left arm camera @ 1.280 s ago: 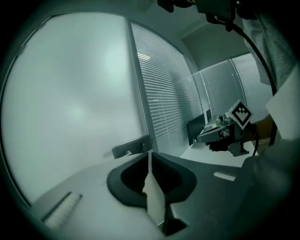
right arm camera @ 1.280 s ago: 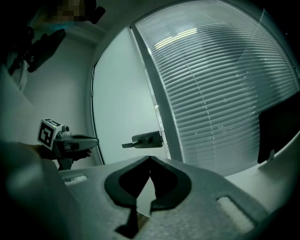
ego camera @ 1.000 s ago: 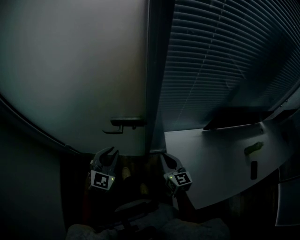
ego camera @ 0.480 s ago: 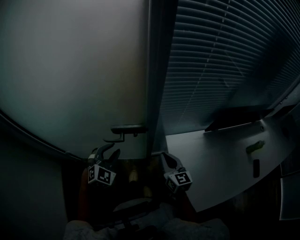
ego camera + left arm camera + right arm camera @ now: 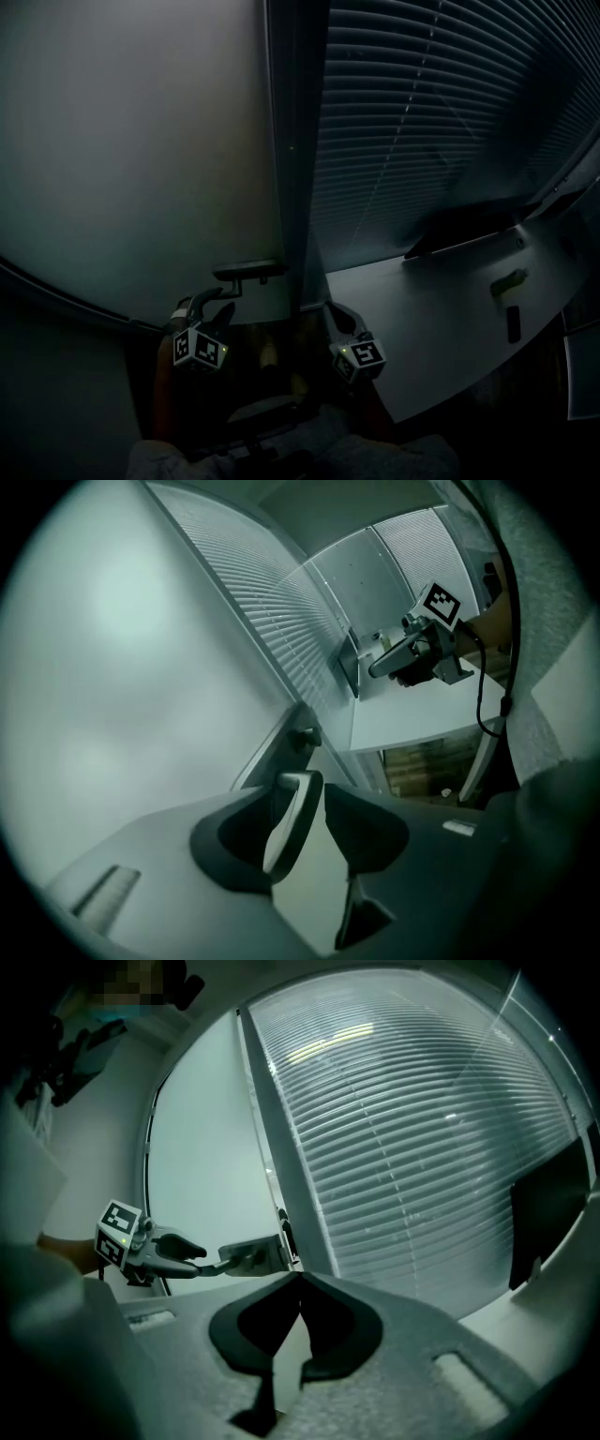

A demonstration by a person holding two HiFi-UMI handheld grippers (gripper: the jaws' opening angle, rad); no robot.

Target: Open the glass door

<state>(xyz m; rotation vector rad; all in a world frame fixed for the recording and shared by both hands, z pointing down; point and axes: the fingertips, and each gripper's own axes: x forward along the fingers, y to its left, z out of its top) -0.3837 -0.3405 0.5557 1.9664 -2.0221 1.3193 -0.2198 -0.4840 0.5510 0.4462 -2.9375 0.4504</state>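
Now the left gripper (image 5: 219,302) has crept up to the door handle (image 5: 249,272), jaws just opening, it loose between them. The right gripper (image 5: 332,315) hangs shut, empty. Beyond, the glass door (image 5: 141,141) rises at left, blinds (image 5: 422,122) and desk (image 5: 441,309) at right.

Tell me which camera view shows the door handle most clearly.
The left gripper view: the door handle is close and bright, standing between the jaws of the left gripper, which have just been opening. The right gripper view shows it small, from the side; the head view shows only a dark shape.
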